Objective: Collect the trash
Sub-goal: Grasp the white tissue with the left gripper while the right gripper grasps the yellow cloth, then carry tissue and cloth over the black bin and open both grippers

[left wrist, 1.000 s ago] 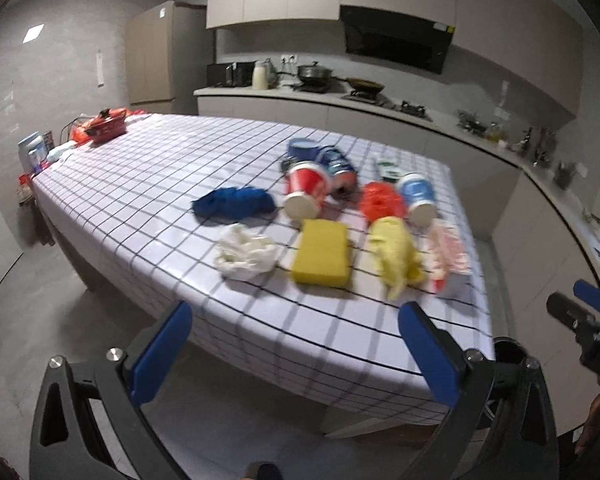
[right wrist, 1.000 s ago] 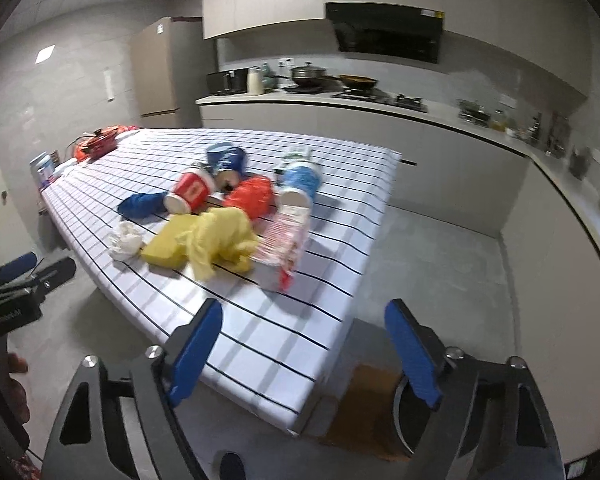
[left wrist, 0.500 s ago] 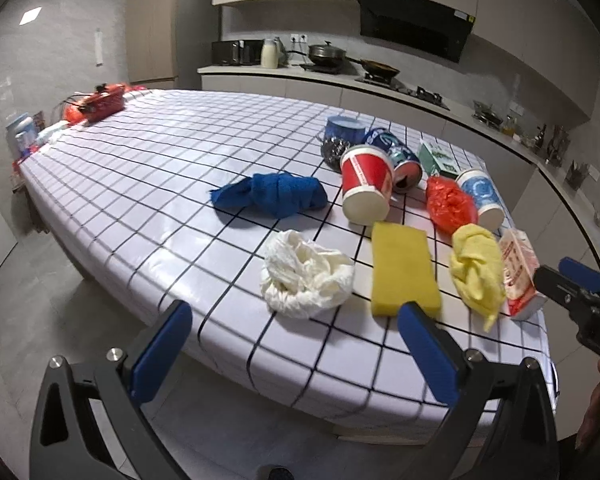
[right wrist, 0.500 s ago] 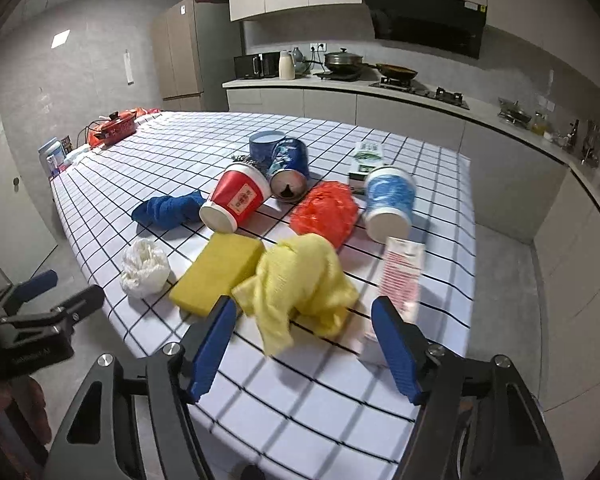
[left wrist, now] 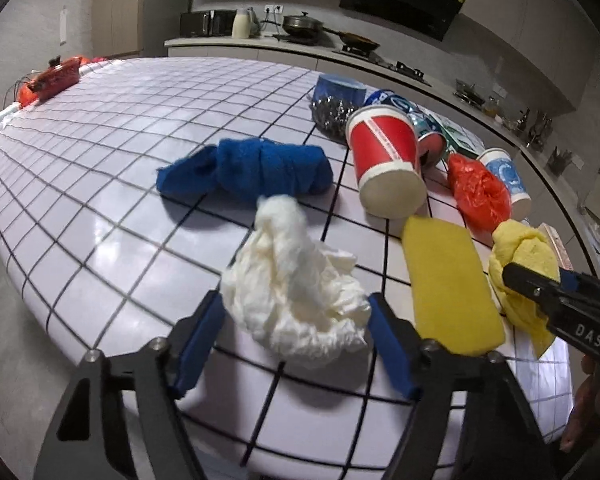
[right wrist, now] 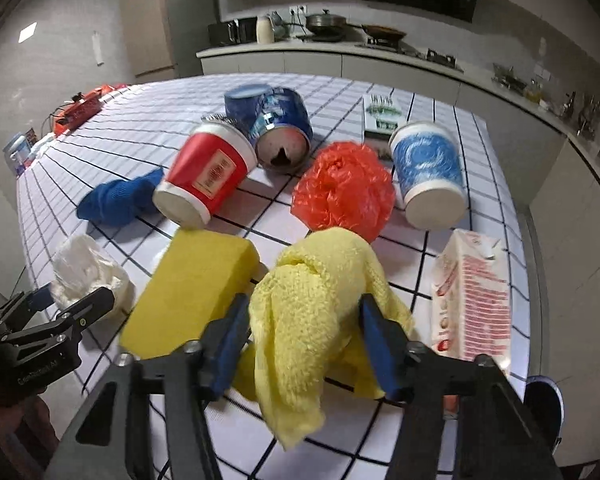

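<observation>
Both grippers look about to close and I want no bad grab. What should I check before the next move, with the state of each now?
1. Left gripper straddles the crumpled white plastic bag: ok.
2. Left jaws open around it: ok.
3. Right gripper straddles the knotted yellow cloth: ok.
4. Yellow rectangular sponge outside the right jaws: ok, though close beside the left finger.
5. Cloth counts as trash: cannot tell.
6. Bin within reach: cannot tell; only a dark round rim shows beyond the table edge.

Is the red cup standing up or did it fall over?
Fallen over. The red cup lies on its side on the table, its white round end facing the camera, beside a tipped blue can.
</observation>
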`<state>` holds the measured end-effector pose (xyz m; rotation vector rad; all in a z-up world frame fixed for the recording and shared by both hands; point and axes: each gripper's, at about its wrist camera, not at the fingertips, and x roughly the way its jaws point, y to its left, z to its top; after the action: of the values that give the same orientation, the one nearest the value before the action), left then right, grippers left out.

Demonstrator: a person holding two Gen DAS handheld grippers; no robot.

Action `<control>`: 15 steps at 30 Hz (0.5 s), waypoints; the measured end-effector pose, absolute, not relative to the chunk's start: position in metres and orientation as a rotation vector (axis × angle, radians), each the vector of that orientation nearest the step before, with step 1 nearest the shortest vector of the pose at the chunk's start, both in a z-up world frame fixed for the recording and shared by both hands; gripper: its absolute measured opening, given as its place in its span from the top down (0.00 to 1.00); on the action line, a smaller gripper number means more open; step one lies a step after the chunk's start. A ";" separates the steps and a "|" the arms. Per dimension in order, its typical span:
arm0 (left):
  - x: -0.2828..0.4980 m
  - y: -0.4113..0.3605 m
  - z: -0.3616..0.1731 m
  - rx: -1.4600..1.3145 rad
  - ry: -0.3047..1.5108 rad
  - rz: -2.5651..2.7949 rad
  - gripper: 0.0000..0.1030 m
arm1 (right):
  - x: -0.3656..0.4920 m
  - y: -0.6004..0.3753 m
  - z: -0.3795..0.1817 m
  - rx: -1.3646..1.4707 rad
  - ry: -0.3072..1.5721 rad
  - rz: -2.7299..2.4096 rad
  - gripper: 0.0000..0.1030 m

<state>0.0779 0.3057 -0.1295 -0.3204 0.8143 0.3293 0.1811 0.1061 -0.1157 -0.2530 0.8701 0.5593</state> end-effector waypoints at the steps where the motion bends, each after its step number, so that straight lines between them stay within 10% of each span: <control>1: 0.080 0.307 -0.130 -0.316 0.813 0.318 0.46 | 0.183 0.107 -0.118 -0.254 0.873 0.551 0.51; 5: 0.078 0.308 -0.121 -0.330 0.791 0.277 0.76 | 0.187 0.109 -0.117 -0.238 0.871 0.549 0.70; 15: 0.062 0.293 -0.076 -0.278 0.727 0.263 0.77 | 0.170 0.095 -0.085 -0.196 0.811 0.573 0.73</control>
<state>0.0618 0.2927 -0.0760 -0.2783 0.7271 0.2630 0.1703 0.0950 -0.0849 -0.1956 0.8111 0.5734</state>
